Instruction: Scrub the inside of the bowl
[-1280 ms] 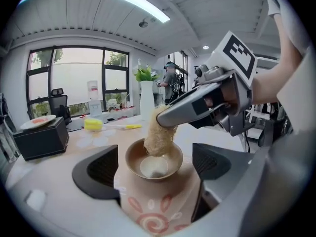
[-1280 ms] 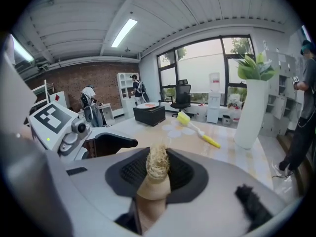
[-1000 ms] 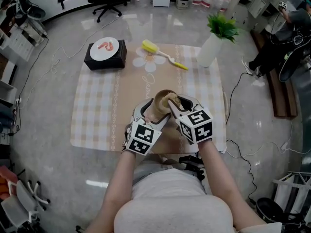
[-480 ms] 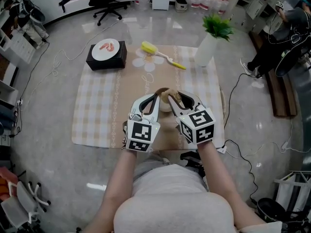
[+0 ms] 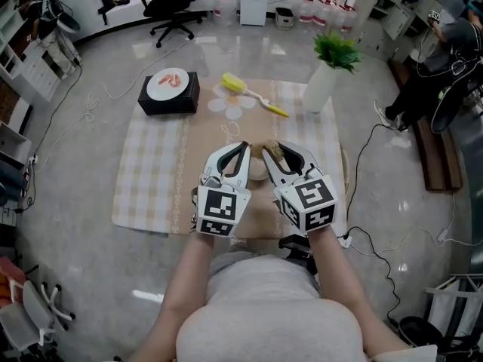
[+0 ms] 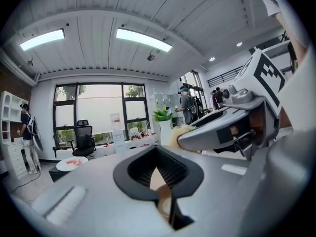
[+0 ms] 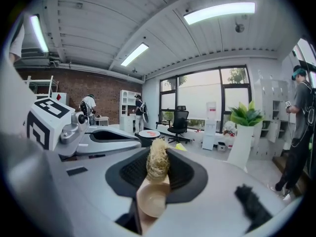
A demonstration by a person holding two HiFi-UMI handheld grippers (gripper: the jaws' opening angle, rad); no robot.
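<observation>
1. No real words, brand names or numbers that I can read in any of these shots.
2. Closest thing to a sign is the black-and-white square markers. One set is on the left cube behind the left gripper, the other on the right cube behind the right gripper. They're just block patterns, no letters.
3. Stuff on the shelves far beyond the jaws is too small to make out.

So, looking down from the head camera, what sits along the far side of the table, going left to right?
Black box with a plate on top → yellow brush → white vase holding a green plant.
</observation>
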